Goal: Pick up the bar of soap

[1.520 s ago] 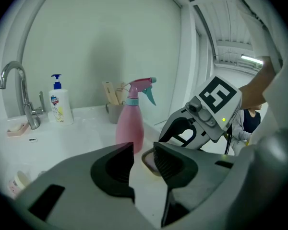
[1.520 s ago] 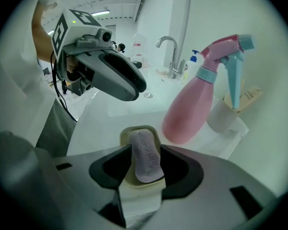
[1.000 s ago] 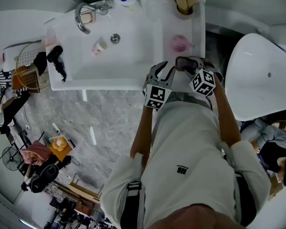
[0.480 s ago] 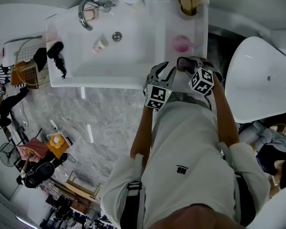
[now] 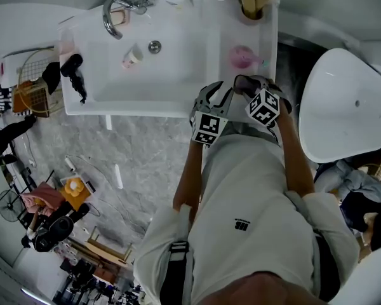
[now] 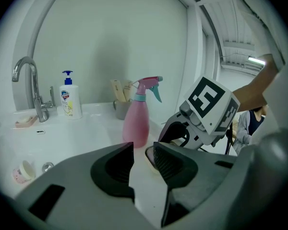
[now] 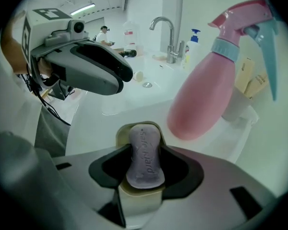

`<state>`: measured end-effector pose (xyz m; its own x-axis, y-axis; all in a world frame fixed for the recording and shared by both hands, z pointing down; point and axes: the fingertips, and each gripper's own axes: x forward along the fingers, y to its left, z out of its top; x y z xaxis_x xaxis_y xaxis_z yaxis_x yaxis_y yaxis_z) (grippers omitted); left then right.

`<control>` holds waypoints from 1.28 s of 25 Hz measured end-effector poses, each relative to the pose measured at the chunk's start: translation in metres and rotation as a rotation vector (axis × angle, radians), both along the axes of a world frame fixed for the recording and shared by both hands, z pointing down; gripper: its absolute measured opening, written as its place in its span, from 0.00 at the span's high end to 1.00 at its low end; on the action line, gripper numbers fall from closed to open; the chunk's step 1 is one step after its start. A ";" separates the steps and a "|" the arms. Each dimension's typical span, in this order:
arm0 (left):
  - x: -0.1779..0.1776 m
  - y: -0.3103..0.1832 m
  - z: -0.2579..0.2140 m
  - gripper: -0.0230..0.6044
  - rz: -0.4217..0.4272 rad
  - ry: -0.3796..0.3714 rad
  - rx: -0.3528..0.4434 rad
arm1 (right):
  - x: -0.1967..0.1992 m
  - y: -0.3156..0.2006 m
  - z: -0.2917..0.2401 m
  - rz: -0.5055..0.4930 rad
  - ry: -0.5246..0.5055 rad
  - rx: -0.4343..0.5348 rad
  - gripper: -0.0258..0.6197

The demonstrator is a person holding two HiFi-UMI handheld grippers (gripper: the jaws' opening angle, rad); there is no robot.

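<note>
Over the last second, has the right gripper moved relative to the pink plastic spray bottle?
No. In the head view the right gripper stays just on the near side of the pink plastic spray bottle, fingers on the purple bar of soap.

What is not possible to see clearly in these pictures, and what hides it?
1. Head view: the right claw hides the bar of soap, seen only in the right gripper view.
2. Right gripper view: the soap covers most of its dish, so whether it is lifted cannot be told.
3. Left gripper view: the pump bottle label is too small to read.
4. Head view: the small object in the basin is too small to identify.
</note>
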<state>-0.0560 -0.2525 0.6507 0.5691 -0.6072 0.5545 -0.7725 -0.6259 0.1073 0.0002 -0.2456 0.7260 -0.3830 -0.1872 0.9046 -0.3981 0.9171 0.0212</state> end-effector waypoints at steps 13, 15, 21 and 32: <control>-0.004 0.001 -0.001 0.74 -0.007 -0.007 0.010 | -0.003 -0.001 -0.004 0.138 -0.136 -0.051 0.65; -0.005 0.002 -0.002 0.74 -0.005 -0.007 0.009 | -0.003 -0.001 -0.004 0.149 -0.144 -0.051 0.65; -0.003 0.005 -0.006 0.74 0.002 -0.008 0.012 | -0.004 0.001 -0.007 0.172 -0.159 -0.054 0.66; -0.007 0.008 -0.009 0.74 0.014 -0.011 0.020 | -0.004 0.006 -0.011 0.216 -0.207 -0.062 0.66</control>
